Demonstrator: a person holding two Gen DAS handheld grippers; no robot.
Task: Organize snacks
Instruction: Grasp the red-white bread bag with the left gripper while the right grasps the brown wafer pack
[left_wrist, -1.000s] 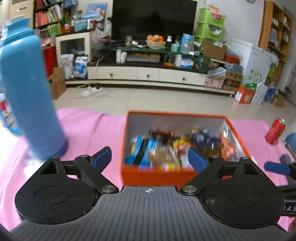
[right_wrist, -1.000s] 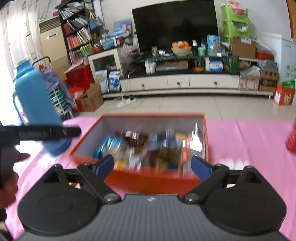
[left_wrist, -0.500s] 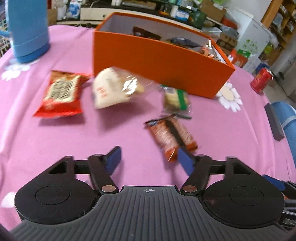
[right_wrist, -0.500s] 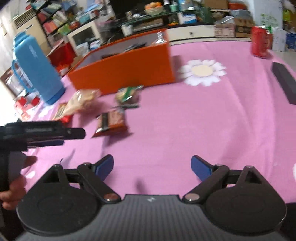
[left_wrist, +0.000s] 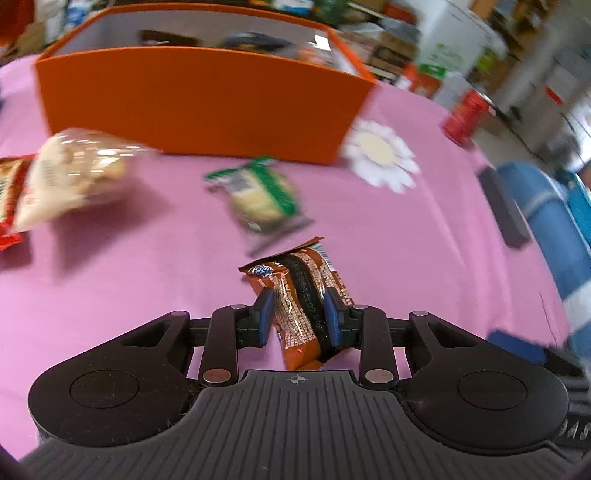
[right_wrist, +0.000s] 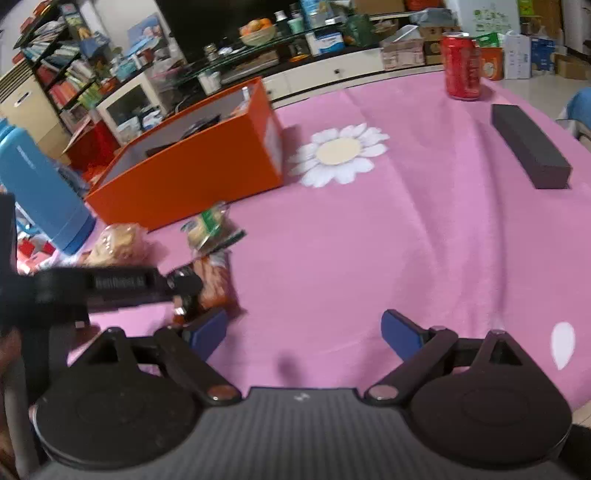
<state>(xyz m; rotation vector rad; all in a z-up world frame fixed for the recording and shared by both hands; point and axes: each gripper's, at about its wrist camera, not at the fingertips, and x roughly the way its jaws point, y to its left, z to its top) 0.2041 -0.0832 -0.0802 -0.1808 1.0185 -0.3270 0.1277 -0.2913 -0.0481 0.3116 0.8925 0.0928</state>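
Observation:
My left gripper (left_wrist: 297, 317) is shut on an orange-brown snack bar (left_wrist: 299, 295) lying on the pink tablecloth; it also shows in the right wrist view (right_wrist: 216, 284). A green-and-yellow snack packet (left_wrist: 262, 195) lies just beyond it, and a pale clear bag of snacks (left_wrist: 70, 173) lies at the left. The orange box (left_wrist: 199, 107) with several snacks inside stands behind them. My right gripper (right_wrist: 304, 332) is open and empty above bare cloth, right of the left gripper.
A red packet (left_wrist: 7, 206) lies at the far left edge. A red can (right_wrist: 461, 66) stands at the far right. A black block (right_wrist: 528, 146) lies near the right table edge. A blue thermos (right_wrist: 40, 192) stands left of the box.
My left gripper moved forward and closed on the orange-brown snack bar. My right gripper stayed open and shifted a little to the right over the cloth.

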